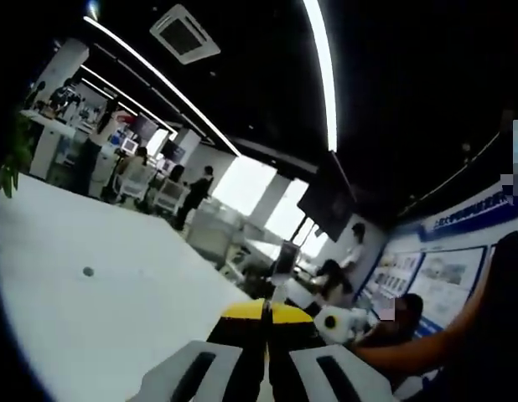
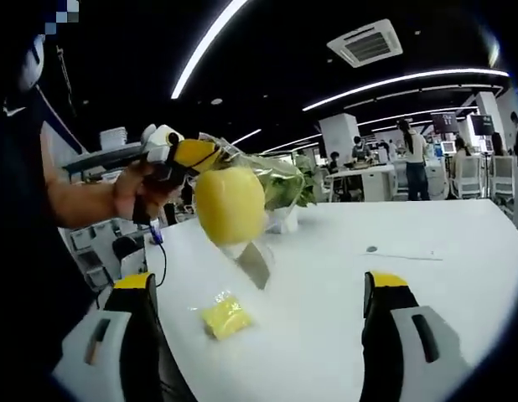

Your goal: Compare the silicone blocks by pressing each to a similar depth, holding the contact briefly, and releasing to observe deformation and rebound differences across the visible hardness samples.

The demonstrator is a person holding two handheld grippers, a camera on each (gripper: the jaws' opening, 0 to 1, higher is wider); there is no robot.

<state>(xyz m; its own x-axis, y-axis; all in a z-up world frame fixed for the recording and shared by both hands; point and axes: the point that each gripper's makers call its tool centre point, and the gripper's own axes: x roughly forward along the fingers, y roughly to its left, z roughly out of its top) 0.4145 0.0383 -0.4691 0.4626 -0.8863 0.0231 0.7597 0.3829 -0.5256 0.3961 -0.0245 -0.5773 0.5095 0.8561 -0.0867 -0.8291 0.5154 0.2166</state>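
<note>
Left gripper point(image 2: 200, 155), jaws closed on a bagged yellow block point(image 2: 230, 204), lifts it above the table point(image 2: 460, 276), presumably for pressing; right gripper point(image 2: 259, 310) wide, empty; a second block point(image 2: 225, 316) lies below.

Left tongs point(image 2: 210, 157) hold bagged yellow block point(image 2: 230, 204) above white table point(image 2: 343, 276); second yellow block point(image 2: 225, 316) lies below.

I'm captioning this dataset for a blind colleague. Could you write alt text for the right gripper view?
The left gripper, held in a person's hand, lifts a clear bag with a yellow block above a white table. A smaller bagged yellow block lies on the table between the right gripper's wide-open jaws. An office with people fills the background.
</note>
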